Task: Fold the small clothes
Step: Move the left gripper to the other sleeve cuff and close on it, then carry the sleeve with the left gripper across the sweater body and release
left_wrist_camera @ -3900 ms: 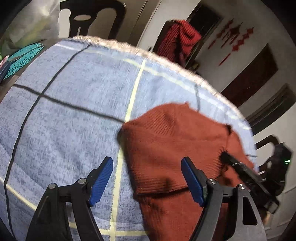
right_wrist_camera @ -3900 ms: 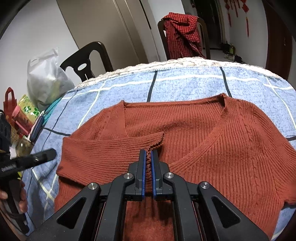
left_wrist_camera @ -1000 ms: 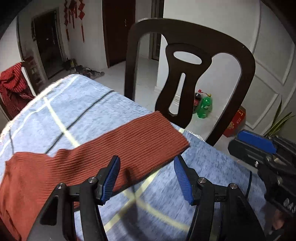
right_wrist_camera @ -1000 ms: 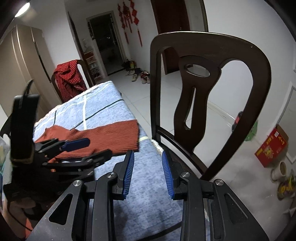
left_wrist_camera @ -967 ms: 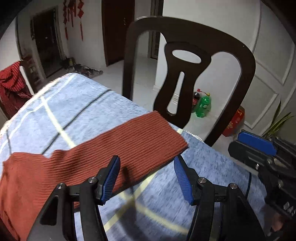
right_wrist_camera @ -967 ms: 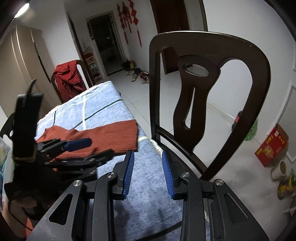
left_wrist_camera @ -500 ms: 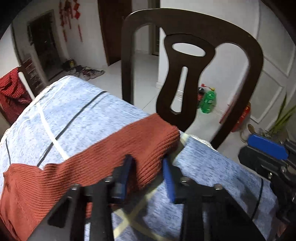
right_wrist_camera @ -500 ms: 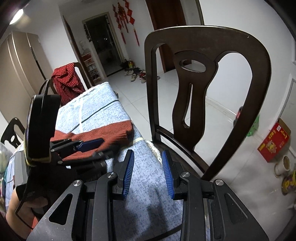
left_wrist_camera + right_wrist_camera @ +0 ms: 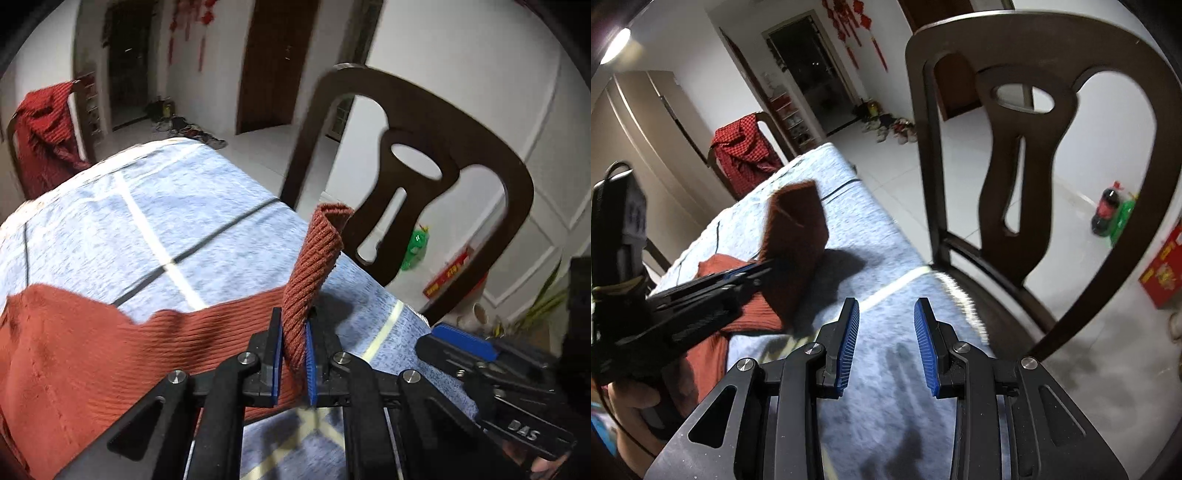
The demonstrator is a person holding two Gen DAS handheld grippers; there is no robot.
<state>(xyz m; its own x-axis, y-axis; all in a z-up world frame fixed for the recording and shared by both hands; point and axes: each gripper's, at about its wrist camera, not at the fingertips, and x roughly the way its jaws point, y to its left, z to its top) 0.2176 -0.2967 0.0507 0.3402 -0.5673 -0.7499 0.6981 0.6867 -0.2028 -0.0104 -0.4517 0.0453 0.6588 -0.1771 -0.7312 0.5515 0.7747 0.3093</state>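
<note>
A rust-red ribbed sweater (image 9: 74, 350) lies on the blue checked tablecloth (image 9: 147, 221). My left gripper (image 9: 293, 354) is shut on the end of its sleeve (image 9: 314, 254), which stands up off the table near the right edge. In the right wrist view the lifted sleeve (image 9: 798, 236) sits in the left gripper (image 9: 753, 273) at the left. My right gripper (image 9: 886, 339) is open and empty above the tablecloth (image 9: 886, 280) near the table's edge; it also shows in the left wrist view (image 9: 465, 343) at the lower right.
A dark wooden chair (image 9: 424, 155) stands against the table's right edge, also in the right wrist view (image 9: 1015, 129). A second chair with a red checked garment (image 9: 746, 155) stands at the far end. Bottles (image 9: 1112, 214) and a red box (image 9: 1163, 266) are on the floor.
My left gripper has shut on the sleeve end and lifted it off the table, so the cuff now stands upright. My right gripper has stayed open by the table edge.
</note>
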